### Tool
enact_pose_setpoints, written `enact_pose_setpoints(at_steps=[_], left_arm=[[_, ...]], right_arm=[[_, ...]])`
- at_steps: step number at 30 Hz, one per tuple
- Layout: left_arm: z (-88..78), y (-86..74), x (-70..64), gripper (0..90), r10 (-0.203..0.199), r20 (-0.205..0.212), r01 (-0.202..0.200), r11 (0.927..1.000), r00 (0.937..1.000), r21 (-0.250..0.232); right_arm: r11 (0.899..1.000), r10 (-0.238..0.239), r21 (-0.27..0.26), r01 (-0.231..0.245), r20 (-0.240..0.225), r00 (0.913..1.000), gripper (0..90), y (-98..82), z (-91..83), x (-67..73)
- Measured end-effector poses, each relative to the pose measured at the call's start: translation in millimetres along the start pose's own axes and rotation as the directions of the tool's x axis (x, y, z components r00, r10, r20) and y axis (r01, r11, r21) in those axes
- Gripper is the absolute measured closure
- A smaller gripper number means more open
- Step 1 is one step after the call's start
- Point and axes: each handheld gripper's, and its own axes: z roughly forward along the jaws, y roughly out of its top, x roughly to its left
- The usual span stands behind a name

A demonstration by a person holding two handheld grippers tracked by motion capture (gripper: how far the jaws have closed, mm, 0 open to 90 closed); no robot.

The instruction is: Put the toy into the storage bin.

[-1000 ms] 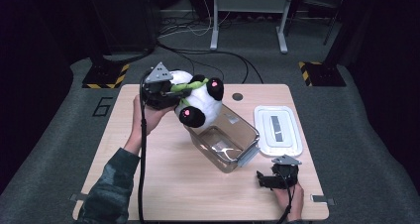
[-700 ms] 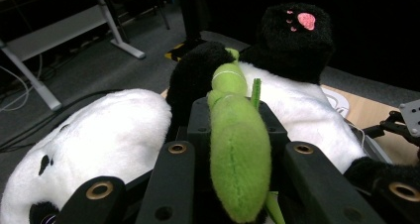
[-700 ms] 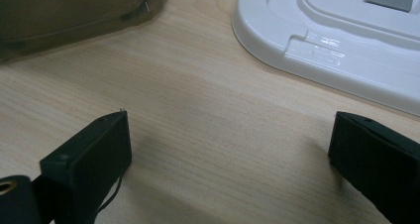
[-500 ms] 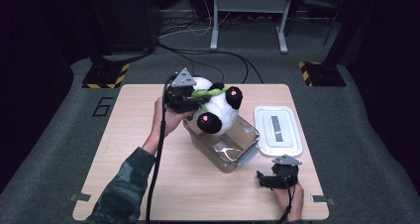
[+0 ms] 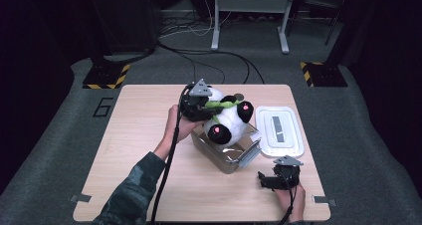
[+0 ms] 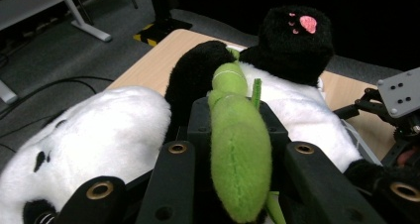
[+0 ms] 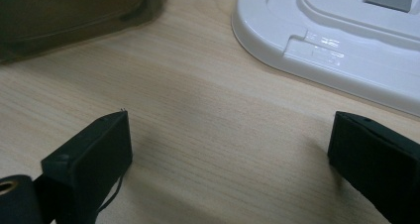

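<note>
Right gripper (image 5: 279, 177) low at near right edge of table (image 5: 134, 150), jaws spread wide over bare wood, nothing between them, white lid (image 7: 346, 40) just beyond. Mid-table, clear container (image 5: 229, 153) open, panda plush (image 5: 226, 120) hanging over it with lower paws at the rim, lid (image 5: 278, 130) flat just beside on the right. Farther back, left gripper (image 5: 206, 105) clamped on green plush stalk (image 6: 237, 140) across the panda's belly, toy tilted.
</note>
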Motion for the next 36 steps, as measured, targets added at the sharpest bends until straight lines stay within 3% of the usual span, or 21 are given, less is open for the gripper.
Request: enact_pose_setpoints(at_steps=[19, 36], left_arm=[[16.5, -4.3, -17.9, 74.6, 0.009, 0.06, -0.011, 0.9993, 0.9981, 0.034], [26.7, -13.2, -17.5, 74.3, -0.037, 0.097, 0.03, 0.9973, 0.9947, 0.067]], right_arm=[[1.0, 0.0, 0.0, 0.0, 0.0, 1.0, 2.7, 0.0, 0.0, 0.0], [1.0, 0.001, -0.003, -0.001, 0.003, 1.0, 2.8, -0.1, 0.0, 0.1]])
